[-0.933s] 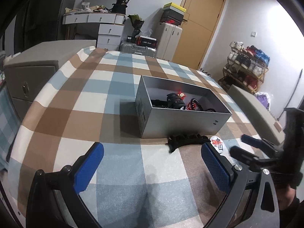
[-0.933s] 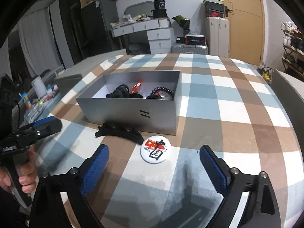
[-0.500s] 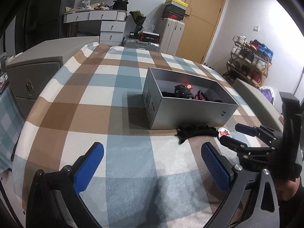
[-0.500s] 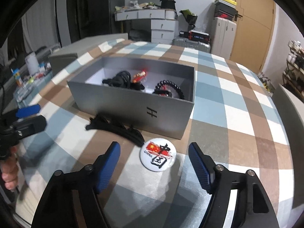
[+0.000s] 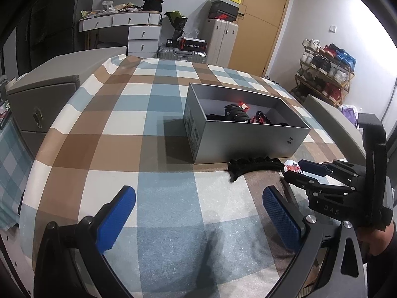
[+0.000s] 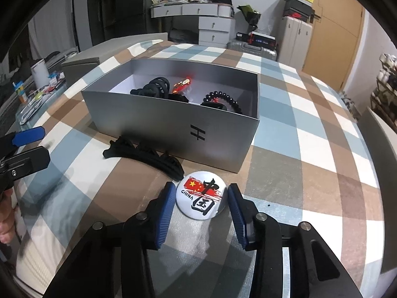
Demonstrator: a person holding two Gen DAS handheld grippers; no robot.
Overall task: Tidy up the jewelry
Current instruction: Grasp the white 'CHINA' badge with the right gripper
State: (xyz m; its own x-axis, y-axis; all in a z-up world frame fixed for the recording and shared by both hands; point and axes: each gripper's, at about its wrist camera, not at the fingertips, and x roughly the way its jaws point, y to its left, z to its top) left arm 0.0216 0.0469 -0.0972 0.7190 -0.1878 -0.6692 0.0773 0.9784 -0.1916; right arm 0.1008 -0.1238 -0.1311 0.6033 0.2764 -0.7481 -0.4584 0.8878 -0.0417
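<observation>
A round white badge [image 6: 201, 198] with a red flag and black characters lies on the checked cloth in front of the grey box [image 6: 173, 129]. My right gripper [image 6: 201, 187] straddles the badge and its jaws are closing. The blue pads stand just off its two edges and no press shows. A black hair claw [image 6: 148, 156] lies left of the badge against the box wall. Inside the box are black hair ties, a red ornament and a dark bead bracelet [image 6: 223, 99]. My left gripper [image 5: 198, 213] hovers open over bare cloth, well short of the box [image 5: 248, 141].
The checked cloth covers a table with grey cabinets [image 5: 49, 87] on both sides. A white dresser [image 5: 139, 27], suitcases, a wooden door and a shoe rack [image 5: 325, 72] stand behind. A person's hand [image 6: 7, 213] holds the left gripper at the table's near left.
The right gripper came forward and down over the badge, and its jaws narrowed from wide apart to just outside the badge. The left gripper drew back slightly from the box.
</observation>
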